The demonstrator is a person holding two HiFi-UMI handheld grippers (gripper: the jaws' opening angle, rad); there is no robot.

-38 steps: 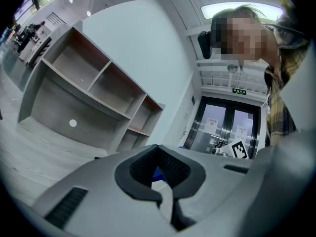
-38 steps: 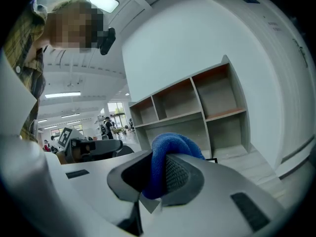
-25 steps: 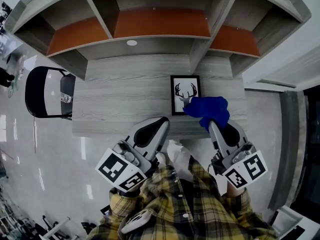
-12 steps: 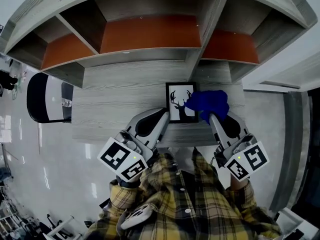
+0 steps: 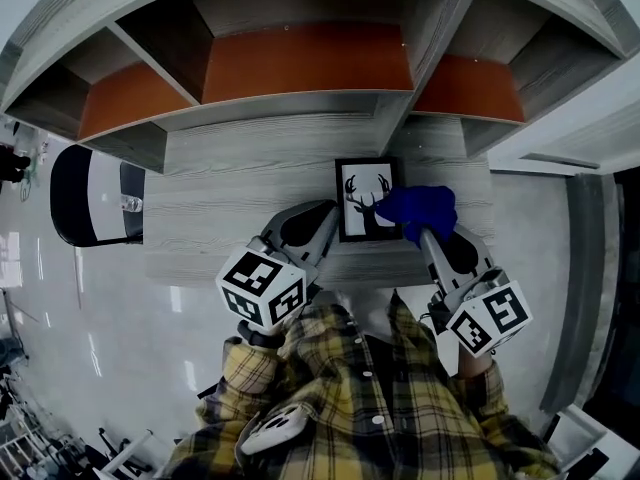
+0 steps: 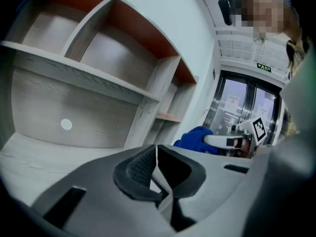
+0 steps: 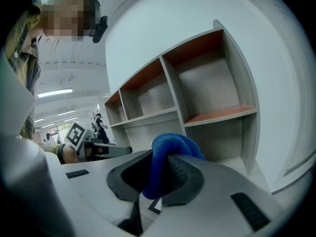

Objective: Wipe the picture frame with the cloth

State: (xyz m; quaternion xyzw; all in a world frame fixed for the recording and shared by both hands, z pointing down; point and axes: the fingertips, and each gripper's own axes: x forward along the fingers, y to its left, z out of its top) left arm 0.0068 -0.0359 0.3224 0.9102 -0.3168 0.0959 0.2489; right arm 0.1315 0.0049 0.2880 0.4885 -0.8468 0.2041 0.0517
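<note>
Head view: nearest the camera a plaid shirt [image 5: 370, 408] is seen, and from it both tongs are held out over the table [image 5: 220, 198]. The left tongs [image 5: 327, 211] are closed. In the left gripper view their jaws are seen pressed together with nothing between them. The right tongs [image 5: 424, 230] are clamped on a blue cloth [image 5: 420, 206]. In the right gripper view it is pinched between the ribbed pads and bulges up over the tips.

Just ahead of the tips, between the two tongs, the picture frame [image 5: 365, 198] with a deer-head print is found on the table. Its left edge lies just beside the tip of the left tongs, and its right edge is overlapped by the cloth ahead of the right tongs. Whether the cloth is pressed against the frame cannot be told.

Beyond the frame, ahead of both tongs, a shelf unit [image 5: 300, 63] with orange-backed compartments is set at the back of the table. Well to the left of the left tongs a black chair [image 5: 88, 190] is placed beside the table.
</note>
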